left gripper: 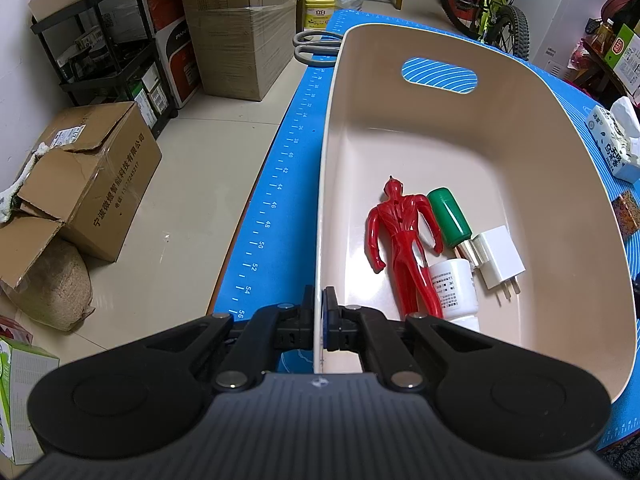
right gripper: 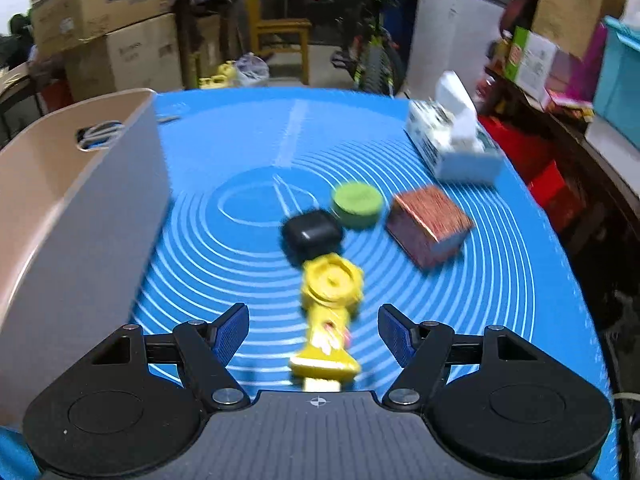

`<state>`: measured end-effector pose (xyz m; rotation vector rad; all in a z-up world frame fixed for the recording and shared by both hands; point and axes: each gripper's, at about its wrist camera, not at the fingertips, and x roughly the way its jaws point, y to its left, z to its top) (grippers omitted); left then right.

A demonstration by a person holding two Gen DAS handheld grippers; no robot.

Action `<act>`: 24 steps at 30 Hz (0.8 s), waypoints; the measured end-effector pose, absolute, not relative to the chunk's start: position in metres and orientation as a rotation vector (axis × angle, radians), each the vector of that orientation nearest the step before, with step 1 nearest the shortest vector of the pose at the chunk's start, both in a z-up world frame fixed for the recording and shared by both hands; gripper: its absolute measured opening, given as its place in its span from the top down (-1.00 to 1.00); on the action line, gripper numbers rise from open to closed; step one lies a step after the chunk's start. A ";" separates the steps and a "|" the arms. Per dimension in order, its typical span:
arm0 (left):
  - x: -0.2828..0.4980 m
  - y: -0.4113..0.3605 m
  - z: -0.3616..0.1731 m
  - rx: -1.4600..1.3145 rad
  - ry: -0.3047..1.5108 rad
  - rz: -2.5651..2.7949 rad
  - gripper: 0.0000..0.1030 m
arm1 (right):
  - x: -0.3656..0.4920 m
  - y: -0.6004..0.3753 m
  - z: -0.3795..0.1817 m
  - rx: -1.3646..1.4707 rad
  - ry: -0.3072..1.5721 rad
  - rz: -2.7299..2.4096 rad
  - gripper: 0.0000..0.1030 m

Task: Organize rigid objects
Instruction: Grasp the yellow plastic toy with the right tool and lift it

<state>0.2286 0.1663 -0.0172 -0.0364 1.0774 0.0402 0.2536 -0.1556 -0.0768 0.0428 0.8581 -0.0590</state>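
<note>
The left claw (left gripper: 319, 304) is clenched on the rim of the bin (left gripper: 400, 128), while the right claw (right gripper: 314, 334), released, straddles a yellow toy (right gripper: 330, 300) on the desk (right gripper: 224, 248), a black case (right gripper: 312, 234) just beyond.
</note>
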 end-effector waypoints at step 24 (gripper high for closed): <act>0.229 0.167 -0.017 -0.036 1.077 0.039 0.91 | 0.244 -0.154 -0.115 0.052 0.792 -0.087 0.06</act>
